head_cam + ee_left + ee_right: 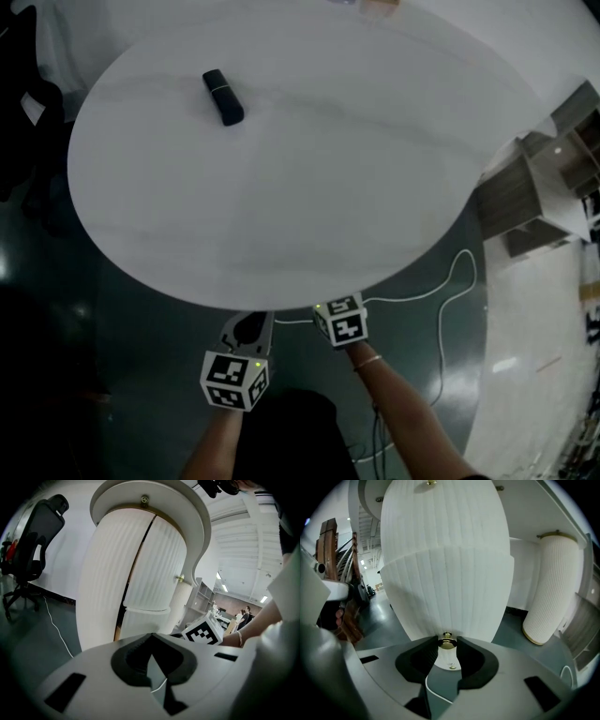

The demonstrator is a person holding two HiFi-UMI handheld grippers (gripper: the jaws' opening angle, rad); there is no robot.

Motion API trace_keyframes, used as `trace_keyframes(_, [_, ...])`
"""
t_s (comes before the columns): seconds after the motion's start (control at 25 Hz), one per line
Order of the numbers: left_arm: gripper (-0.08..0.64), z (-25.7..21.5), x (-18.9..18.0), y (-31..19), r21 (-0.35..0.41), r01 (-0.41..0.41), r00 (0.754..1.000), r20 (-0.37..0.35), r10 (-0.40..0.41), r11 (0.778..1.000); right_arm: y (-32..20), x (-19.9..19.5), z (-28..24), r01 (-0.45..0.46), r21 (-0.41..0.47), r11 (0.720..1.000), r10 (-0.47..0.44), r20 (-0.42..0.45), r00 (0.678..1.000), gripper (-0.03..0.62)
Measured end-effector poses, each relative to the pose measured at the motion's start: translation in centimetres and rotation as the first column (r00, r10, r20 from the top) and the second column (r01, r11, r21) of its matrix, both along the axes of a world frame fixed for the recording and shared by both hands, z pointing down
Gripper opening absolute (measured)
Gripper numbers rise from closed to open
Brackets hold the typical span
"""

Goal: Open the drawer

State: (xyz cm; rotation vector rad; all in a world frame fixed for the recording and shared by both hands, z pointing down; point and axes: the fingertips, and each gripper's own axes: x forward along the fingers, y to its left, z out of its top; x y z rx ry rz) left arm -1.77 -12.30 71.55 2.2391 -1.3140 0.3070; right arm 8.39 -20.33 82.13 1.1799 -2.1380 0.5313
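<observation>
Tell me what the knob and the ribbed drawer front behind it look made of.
Knob: gold and glossy, so probably polished brass or brass-plated metal. Drawer front: matte white with fine vertical ribs; perhaps painted wood or moulded board, the look leaves it open.

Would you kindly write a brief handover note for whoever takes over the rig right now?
Left gripper: shut, empty, held low by the edge of the table.
Right gripper: shut on the brass knob of the drawer in the table's ribbed base.
Done: knob gripped.
Left: pull the drawer out; its front shows no gap yet, as far as the right gripper view tells.
</observation>
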Motion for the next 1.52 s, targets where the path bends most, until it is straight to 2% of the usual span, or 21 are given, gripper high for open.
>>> trace_keyframes(0.48, [0.003,-0.1,0.6,2.1,-0.041,-0.004,1.0,-0.005,0.004,0.999,2.2,1.2,-0.1,-0.042,-0.008,0.999,0.042,0.031,0.999,0.117])
trace_keyframes(1.16, [0.002,-1.6,1.7,6.3,-0.105,-0.027,0.999,0.016,0.029,0.994,9.3,5.6,0.1,-0.071,-0.092,0.993,0.069,-0.021,0.997,0.117])
trace_keyframes(1.52, [0.002,-2.4,2.1,7.4,-0.126,-0.041,0.999,0.002,0.042,0.991,12.2,7.3,0.3,-0.136,-0.141,0.981,0.129,-0.054,0.99,0.117])
